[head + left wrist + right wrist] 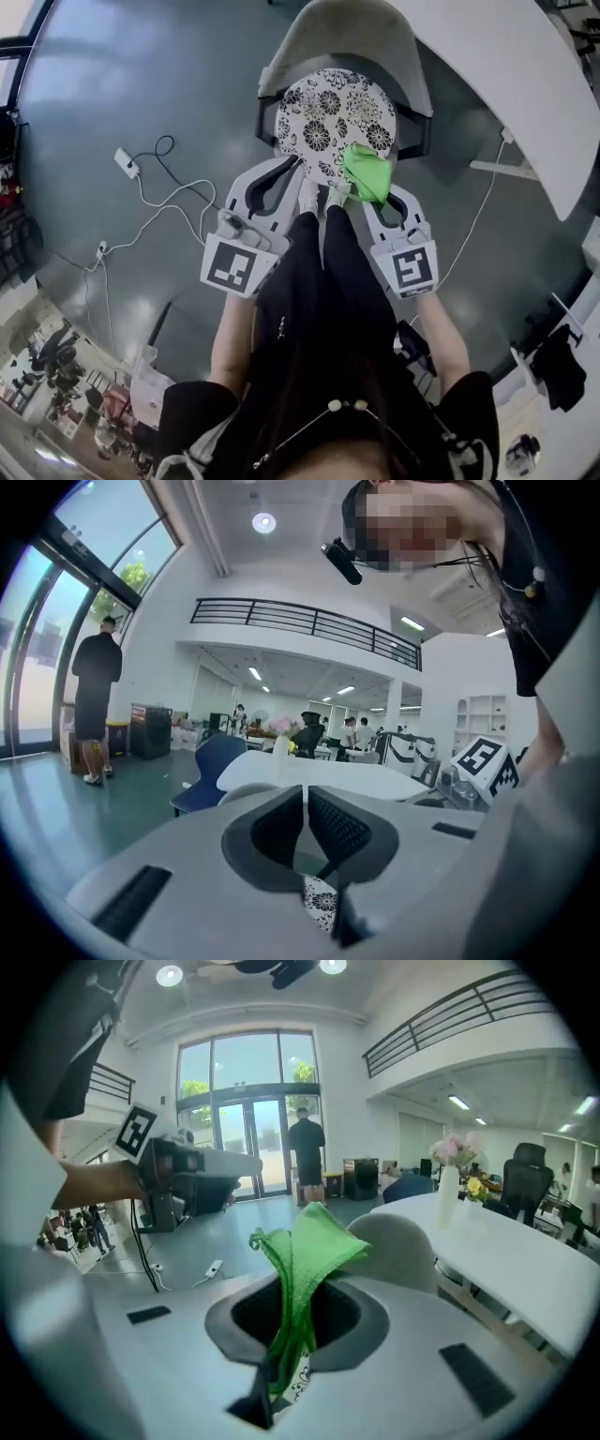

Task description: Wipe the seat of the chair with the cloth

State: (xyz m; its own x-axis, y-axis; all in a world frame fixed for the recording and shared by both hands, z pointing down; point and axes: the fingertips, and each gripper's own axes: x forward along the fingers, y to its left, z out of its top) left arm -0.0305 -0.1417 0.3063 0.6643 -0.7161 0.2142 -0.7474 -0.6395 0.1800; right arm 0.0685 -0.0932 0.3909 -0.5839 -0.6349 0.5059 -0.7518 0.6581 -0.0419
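Some cloth (314, 1241) within right hand-held gripper (298, 1302)

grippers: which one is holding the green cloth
The right gripper: its jaws clamp the green cloth, while the left gripper is shut on nothing.

- Pretty clearly a big open-plan office, atrium style: a mezzanine railing (309, 625) runs overhead, with ceiling lights behind it.
- Tall glass doors (246, 1138) look out on trees.
- There's a long white table (506, 1251), a black office chair (525, 1180), and people (349, 731) standing further back.
- The polished grey floor (141, 75) has a power strip (127, 162) and loose cables on it.
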